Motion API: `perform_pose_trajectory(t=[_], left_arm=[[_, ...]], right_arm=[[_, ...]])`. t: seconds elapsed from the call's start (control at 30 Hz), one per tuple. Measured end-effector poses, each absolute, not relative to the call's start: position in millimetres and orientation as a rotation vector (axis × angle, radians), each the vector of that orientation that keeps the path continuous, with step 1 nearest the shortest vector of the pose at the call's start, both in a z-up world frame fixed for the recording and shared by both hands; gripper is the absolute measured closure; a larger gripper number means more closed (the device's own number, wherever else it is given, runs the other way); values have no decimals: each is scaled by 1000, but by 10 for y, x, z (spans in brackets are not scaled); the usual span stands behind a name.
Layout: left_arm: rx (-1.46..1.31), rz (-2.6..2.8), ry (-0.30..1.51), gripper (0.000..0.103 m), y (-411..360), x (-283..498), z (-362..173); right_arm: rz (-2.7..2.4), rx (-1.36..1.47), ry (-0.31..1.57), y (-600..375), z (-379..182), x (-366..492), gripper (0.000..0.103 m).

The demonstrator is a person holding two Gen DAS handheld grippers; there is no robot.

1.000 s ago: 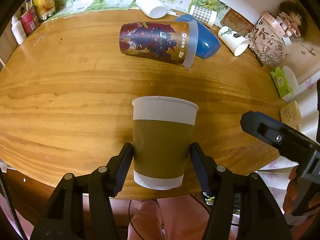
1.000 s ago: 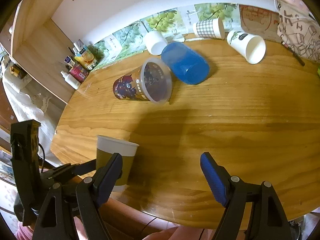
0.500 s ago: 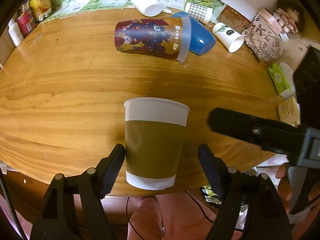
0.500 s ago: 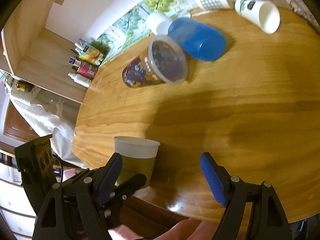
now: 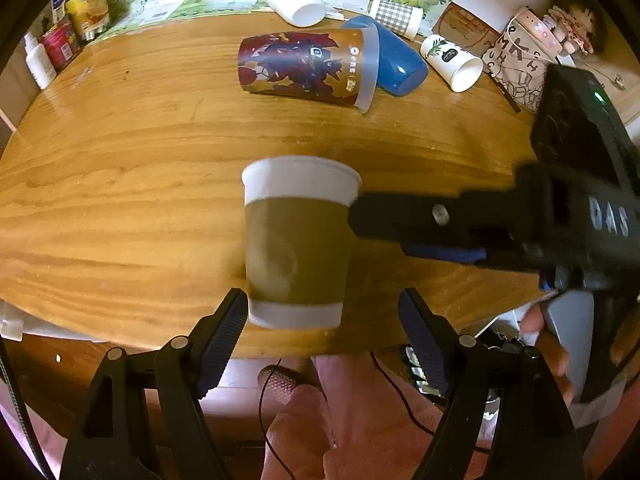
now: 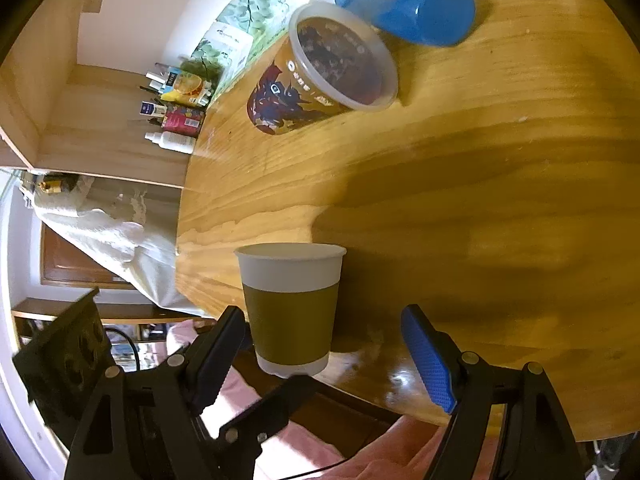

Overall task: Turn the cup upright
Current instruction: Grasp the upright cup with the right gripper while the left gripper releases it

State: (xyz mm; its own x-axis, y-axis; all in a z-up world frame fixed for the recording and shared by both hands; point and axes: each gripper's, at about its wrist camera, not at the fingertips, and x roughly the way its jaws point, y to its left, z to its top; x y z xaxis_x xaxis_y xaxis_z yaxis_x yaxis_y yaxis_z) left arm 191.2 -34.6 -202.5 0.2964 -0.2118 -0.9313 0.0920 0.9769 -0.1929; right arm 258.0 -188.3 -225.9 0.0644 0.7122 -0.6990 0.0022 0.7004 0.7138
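A brown paper cup with a white rim stands upright near the front edge of the wooden table; it also shows in the right wrist view. My left gripper is open just below the cup's base, jaws apart and off it. My right gripper is open, its jaws either side of the cup's base without touching. In the left wrist view the right gripper's black body reaches the cup from the right.
A printed plastic cup, a blue cup, a white paper cup, a checked cup and a white cup lie on their sides at the back. Bottles stand back left. A patterned bag stands back right.
My left gripper has opened, let go of the cup and drawn back. My right gripper has swung in from the right and now straddles the standing cup.
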Motion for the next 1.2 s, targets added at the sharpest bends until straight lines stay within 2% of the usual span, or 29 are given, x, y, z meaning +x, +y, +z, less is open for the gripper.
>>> perform_pose_trajectory(t=[1.07, 1.13, 1.2], left_arm=[[-177, -108, 1244, 22, 79, 1464, -1954], [-170, -112, 1237, 22, 80, 1463, -1945], [-162, -118, 1231, 22, 79, 1453, -1937]], right_arm=[[656, 632, 1556, -1172, -2430, 2926, 22], [648, 628, 1557, -1158, -2432, 2925, 26], [650, 629, 1554, -1156, -2433, 2922, 34]])
